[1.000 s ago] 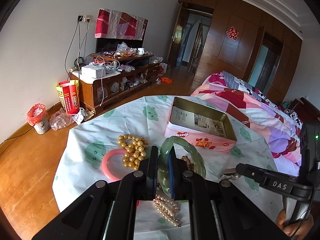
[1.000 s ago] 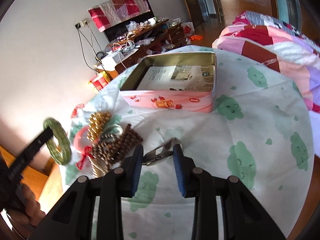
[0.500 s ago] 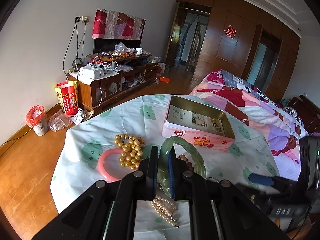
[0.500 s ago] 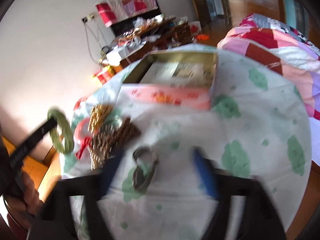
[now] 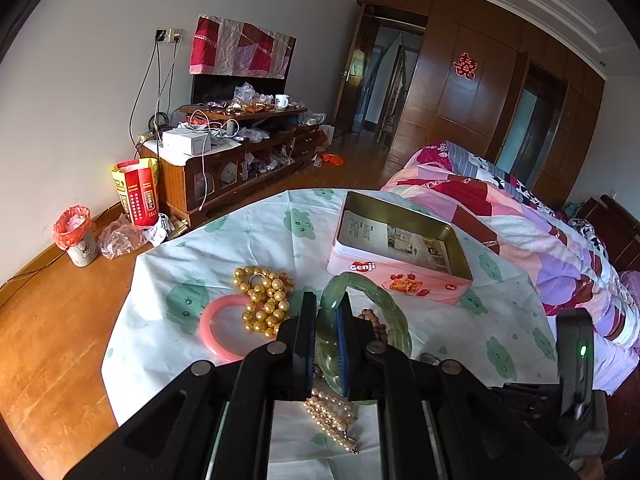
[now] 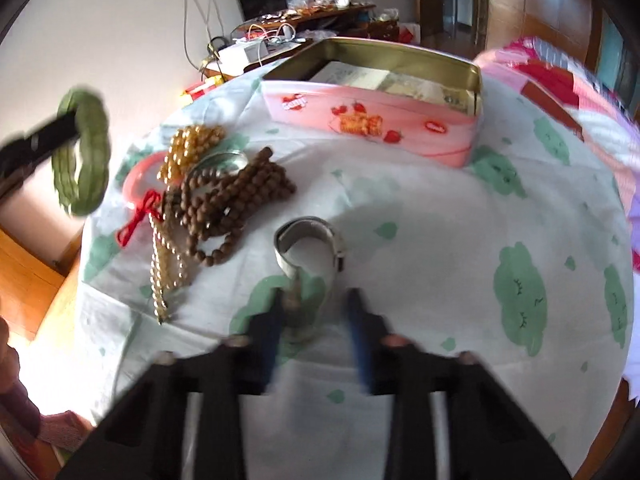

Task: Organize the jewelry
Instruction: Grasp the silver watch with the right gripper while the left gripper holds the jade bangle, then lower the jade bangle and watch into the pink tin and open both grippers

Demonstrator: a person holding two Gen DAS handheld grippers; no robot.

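My left gripper (image 5: 326,304) is shut on a green jade bangle (image 5: 376,292) and holds it above the table; the bangle also shows at the left of the right wrist view (image 6: 84,156). My right gripper (image 6: 316,300) is open and empty, just behind a silver cuff bracelet (image 6: 308,240) lying on the cloth. An open pink tin (image 5: 400,256) stands beyond; it holds only a paper sheet. A gold bead necklace (image 5: 264,300), a pink bangle (image 5: 216,328), brown wooden beads (image 6: 236,196) and a pearl strand (image 5: 332,412) lie in a pile.
The round table carries a white cloth with green prints (image 6: 516,292). A bed with a patchwork quilt (image 5: 500,208) is at the right. A cluttered wooden cabinet (image 5: 224,160) and a bin (image 5: 76,236) stand on the wooden floor beyond.
My right gripper opened and drew back, leaving the silver cuff on the cloth. My left gripper still holds the green bangle, nearly unmoved.
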